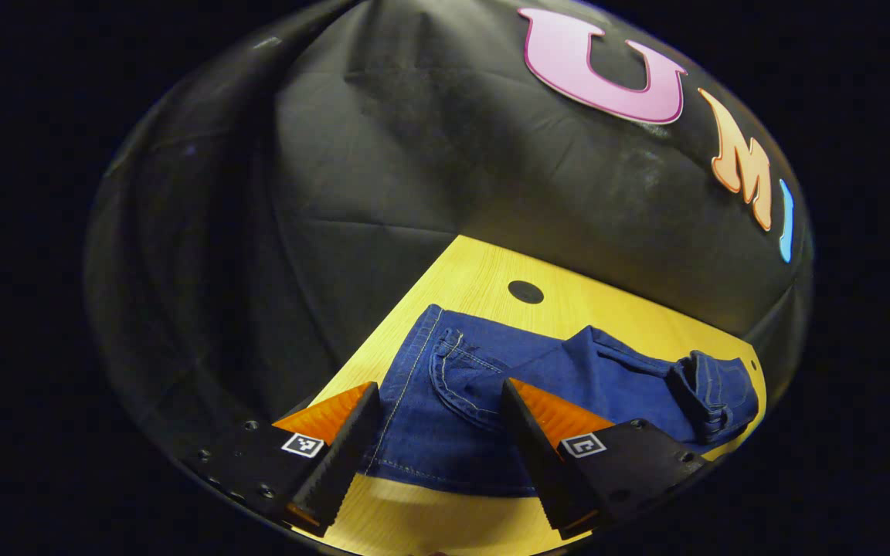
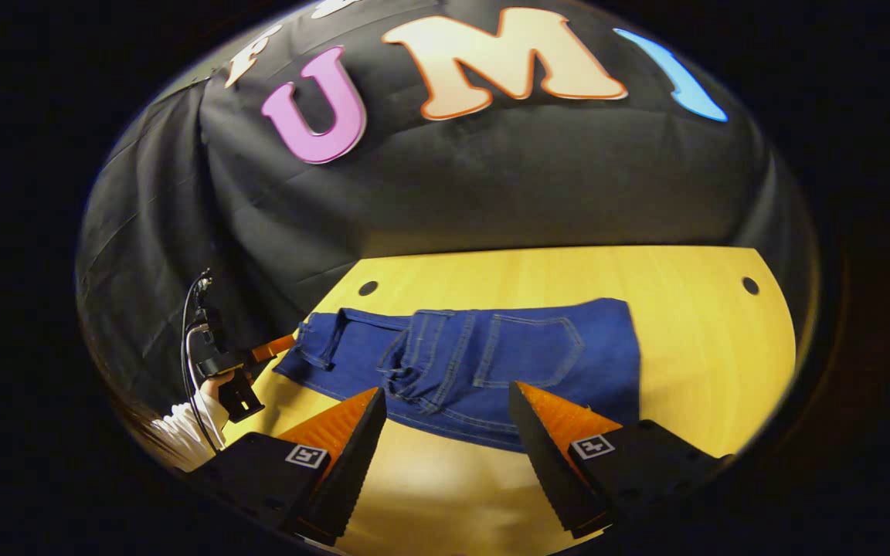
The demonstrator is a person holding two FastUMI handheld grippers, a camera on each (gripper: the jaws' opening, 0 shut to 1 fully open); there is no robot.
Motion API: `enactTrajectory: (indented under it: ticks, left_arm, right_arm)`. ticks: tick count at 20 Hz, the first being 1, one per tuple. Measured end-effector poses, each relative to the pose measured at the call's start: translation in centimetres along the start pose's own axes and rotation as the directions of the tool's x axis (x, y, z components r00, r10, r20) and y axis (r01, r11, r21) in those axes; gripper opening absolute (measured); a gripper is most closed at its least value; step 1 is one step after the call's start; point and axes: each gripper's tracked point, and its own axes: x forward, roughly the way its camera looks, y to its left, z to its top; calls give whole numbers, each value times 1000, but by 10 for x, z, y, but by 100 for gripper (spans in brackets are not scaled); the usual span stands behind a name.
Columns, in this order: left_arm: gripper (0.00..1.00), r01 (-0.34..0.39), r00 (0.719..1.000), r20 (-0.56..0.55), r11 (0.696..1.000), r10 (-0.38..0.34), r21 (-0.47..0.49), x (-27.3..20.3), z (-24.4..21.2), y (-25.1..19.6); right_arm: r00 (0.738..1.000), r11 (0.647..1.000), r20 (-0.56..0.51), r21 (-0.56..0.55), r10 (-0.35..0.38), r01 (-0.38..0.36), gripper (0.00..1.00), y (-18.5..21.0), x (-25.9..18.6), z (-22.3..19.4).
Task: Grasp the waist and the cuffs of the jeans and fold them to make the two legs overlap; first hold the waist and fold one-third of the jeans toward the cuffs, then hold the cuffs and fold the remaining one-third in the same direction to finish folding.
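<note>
Jeans [image 2: 484, 363] lie flat on the worktop [image 2: 708, 347], spread sideways across the right gripper view, back pocket up, a bunched fold near the middle. In the left gripper view the near end shows a pocket and side seam, and the far end is rumpled into a small roll.

Left tongs [image 1: 441, 444]: released, jaws wide apart, hanging over the near end of the cloth, gripping nothing. Right tongs [image 2: 445, 455]: likewise released, poised just short of the near edge of the jeans, over bare worktop. The other gripper and the hand [image 2: 217, 384] holding it sit at the left end of the jeans in the right gripper view.

I judge that no grasp is in place yet, and I cannot tell how far the folding has gone.

Risks as I see them:
- With jaws this wide, I may pinch only the top layer, so the under layer stays behind and the legs shear apart.
- The bunched middle could drag when one end lifts, leaving a crooked fold line.
- The rumpled far end may hide the true edge, so I could grab a crease instead.
- Uneven lift between the two hands would skew the fold.
</note>
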Motion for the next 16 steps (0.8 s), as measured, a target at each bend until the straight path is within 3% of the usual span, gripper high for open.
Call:
enactTrajectory:
  ticks: [4,5,6,9,13,16]
  left_arm:
    - [96,-23,1000,-16,999,24,35,-12,16,6]
    - [95,-24,999,-28,999,25,36,-12,14,6]
    - [95,-30,999,-32,999,31,30,-9,10,7]
    - [94,-27,998,-48,1000,27,1,-8,8,5]
    - [95,-31,997,-73,999,34,37,-10,6,5]
    - [95,-15,996,-85,998,20,56,-10,6,1]
  right_arm:
    - [997,996,3,40,-76,75,98,-25,-20,4]
    - [997,995,5,49,-83,82,94,-28,-22,7]
    - [996,995,6,53,-88,88,98,-31,-22,7]
    - [995,993,5,56,-100,100,98,-37,-23,9]
    - [994,992,-3,52,-113,113,94,-45,-24,5]
    - [992,990,-11,70,-125,125,98,-51,-26,-1]
